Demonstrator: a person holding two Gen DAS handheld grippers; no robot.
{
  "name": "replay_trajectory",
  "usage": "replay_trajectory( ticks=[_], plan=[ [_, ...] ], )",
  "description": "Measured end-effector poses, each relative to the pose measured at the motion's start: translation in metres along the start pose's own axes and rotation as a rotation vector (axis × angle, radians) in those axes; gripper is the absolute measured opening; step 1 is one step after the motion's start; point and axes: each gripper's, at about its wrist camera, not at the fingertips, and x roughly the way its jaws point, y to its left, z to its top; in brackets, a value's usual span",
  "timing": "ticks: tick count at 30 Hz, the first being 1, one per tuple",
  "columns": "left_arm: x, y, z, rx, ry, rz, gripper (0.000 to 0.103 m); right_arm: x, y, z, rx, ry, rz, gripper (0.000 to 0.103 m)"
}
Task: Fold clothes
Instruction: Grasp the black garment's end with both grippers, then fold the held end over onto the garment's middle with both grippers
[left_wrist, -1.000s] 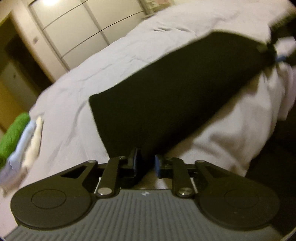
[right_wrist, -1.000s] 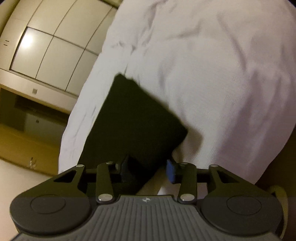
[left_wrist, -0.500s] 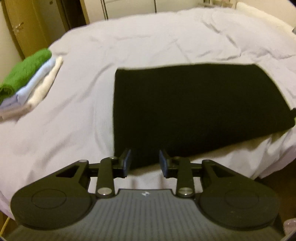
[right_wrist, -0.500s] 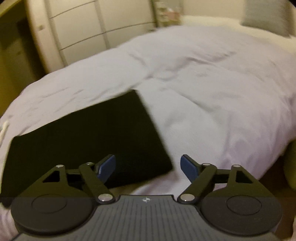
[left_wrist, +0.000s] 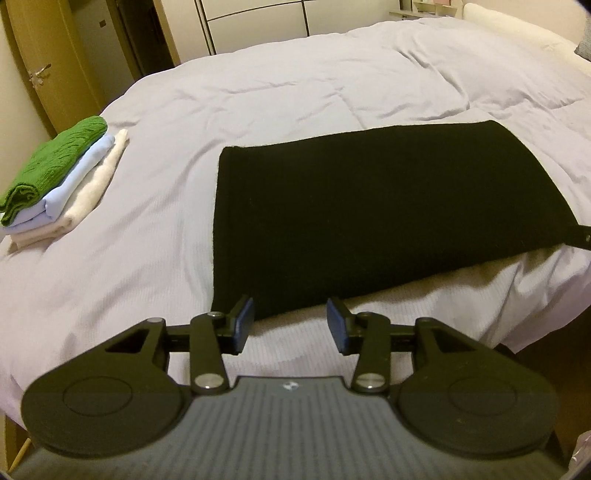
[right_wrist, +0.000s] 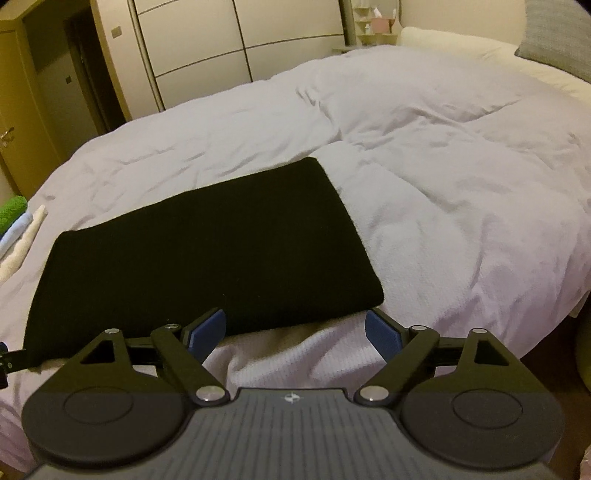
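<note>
Bed (left_wrist: 332, 85), pale duvet, fills both views. Black garment (left_wrist: 369, 218) flat on it as a long folded band, long axis running left-right along the near edge. Stack of folded clothes (left_wrist: 62, 177) well apart, far left. Left gripper (left_wrist: 290, 325) just short of band's near-left corner, jaws moderately apart, empty. Right gripper (right_wrist: 295, 334) just short of near-right corner, jaws wide, empty. Neither touching cloth. Likely next: end-over-end fold; each arm nearest its own corner.

Black garment (left_wrist: 388, 218), folded into a flat rectangle, lies smooth on the near part of the pale bed cover (left_wrist: 295, 92). Folded stack (left_wrist: 62, 177) (green, blue, cream) sits well apart, left.
</note>
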Motion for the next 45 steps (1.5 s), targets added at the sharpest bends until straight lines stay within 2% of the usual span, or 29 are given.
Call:
replay_trajectory(
  ticks=[6,8,10,11,13,14,16,18,19,22,27,30,34,35,38,39,40,42,45],
  plan=[
    [-0.005,0.000,-0.002,0.004,-0.026,-0.020,0.040,-0.004,-0.007,-0.002,0.042,0.001,0.035,0.085],
    [-0.006,0.001,-0.002,0.000,-0.055,-0.051,0.039,-0.004,-0.017,-0.003,0.116,-0.010,0.103,0.085],
    [-0.007,0.001,-0.002,-0.004,-0.090,-0.093,0.037,0.000,-0.033,-0.005,0.253,-0.020,0.221,0.084],
    [-0.006,0.001,-0.001,-0.007,-0.105,-0.121,0.032,0.007,-0.046,-0.008,0.368,-0.019,0.297,0.083],
    [-0.004,0.000,0.001,-0.014,-0.134,-0.180,0.025,0.023,-0.066,-0.017,0.566,0.006,0.402,0.073],
    [0.000,-0.002,0.002,-0.014,-0.141,-0.195,0.022,0.034,-0.076,-0.024,0.675,0.033,0.448,0.072],
    [0.007,-0.006,0.006,-0.011,-0.149,-0.218,0.020,0.049,-0.088,-0.035,0.806,0.059,0.485,0.065],
    [0.016,-0.011,0.010,-0.006,-0.148,-0.243,0.019,0.060,-0.095,-0.041,0.869,0.063,0.475,0.060],
    [0.021,-0.014,0.012,-0.004,-0.146,-0.255,0.018,0.064,-0.098,-0.042,0.880,0.058,0.457,0.055],
    [0.035,-0.021,0.017,0.001,-0.146,-0.287,0.019,0.074,-0.104,-0.042,0.895,0.054,0.425,0.050],
    [0.059,-0.025,0.026,-0.004,-0.136,-0.347,0.019,0.089,-0.108,-0.041,0.927,0.034,0.424,0.050],
    [0.066,-0.031,0.030,0.028,-0.150,-0.375,0.019,0.094,-0.109,-0.039,0.948,0.010,0.419,0.050],
    [0.080,-0.040,0.030,0.085,-0.134,-0.356,0.025,0.085,-0.105,-0.025,0.846,-0.068,0.378,0.043],
    [0.082,-0.041,0.029,0.089,-0.133,-0.360,0.024,0.087,-0.103,-0.021,0.813,-0.052,0.378,0.043],
    [0.084,-0.041,0.027,0.108,-0.137,-0.374,0.023,0.095,-0.104,-0.025,0.837,-0.018,0.385,0.043],
    [0.084,-0.041,0.026,0.116,-0.140,-0.379,0.023,0.098,-0.105,-0.027,0.860,-0.015,0.387,0.039],
    [0.085,-0.041,0.025,0.124,-0.139,-0.384,0.024,0.098,-0.104,-0.026,0.864,-0.016,0.382,0.032],
    [0.094,-0.042,0.021,0.137,-0.133,-0.389,0.025,0.091,-0.098,-0.015,0.795,-0.028,0.345,0.021],
    [0.103,-0.045,0.018,0.155,-0.127,-0.380,0.026,0.068,-0.072,0.008,0.598,-0.082,0.280,0.016]
  ],
)
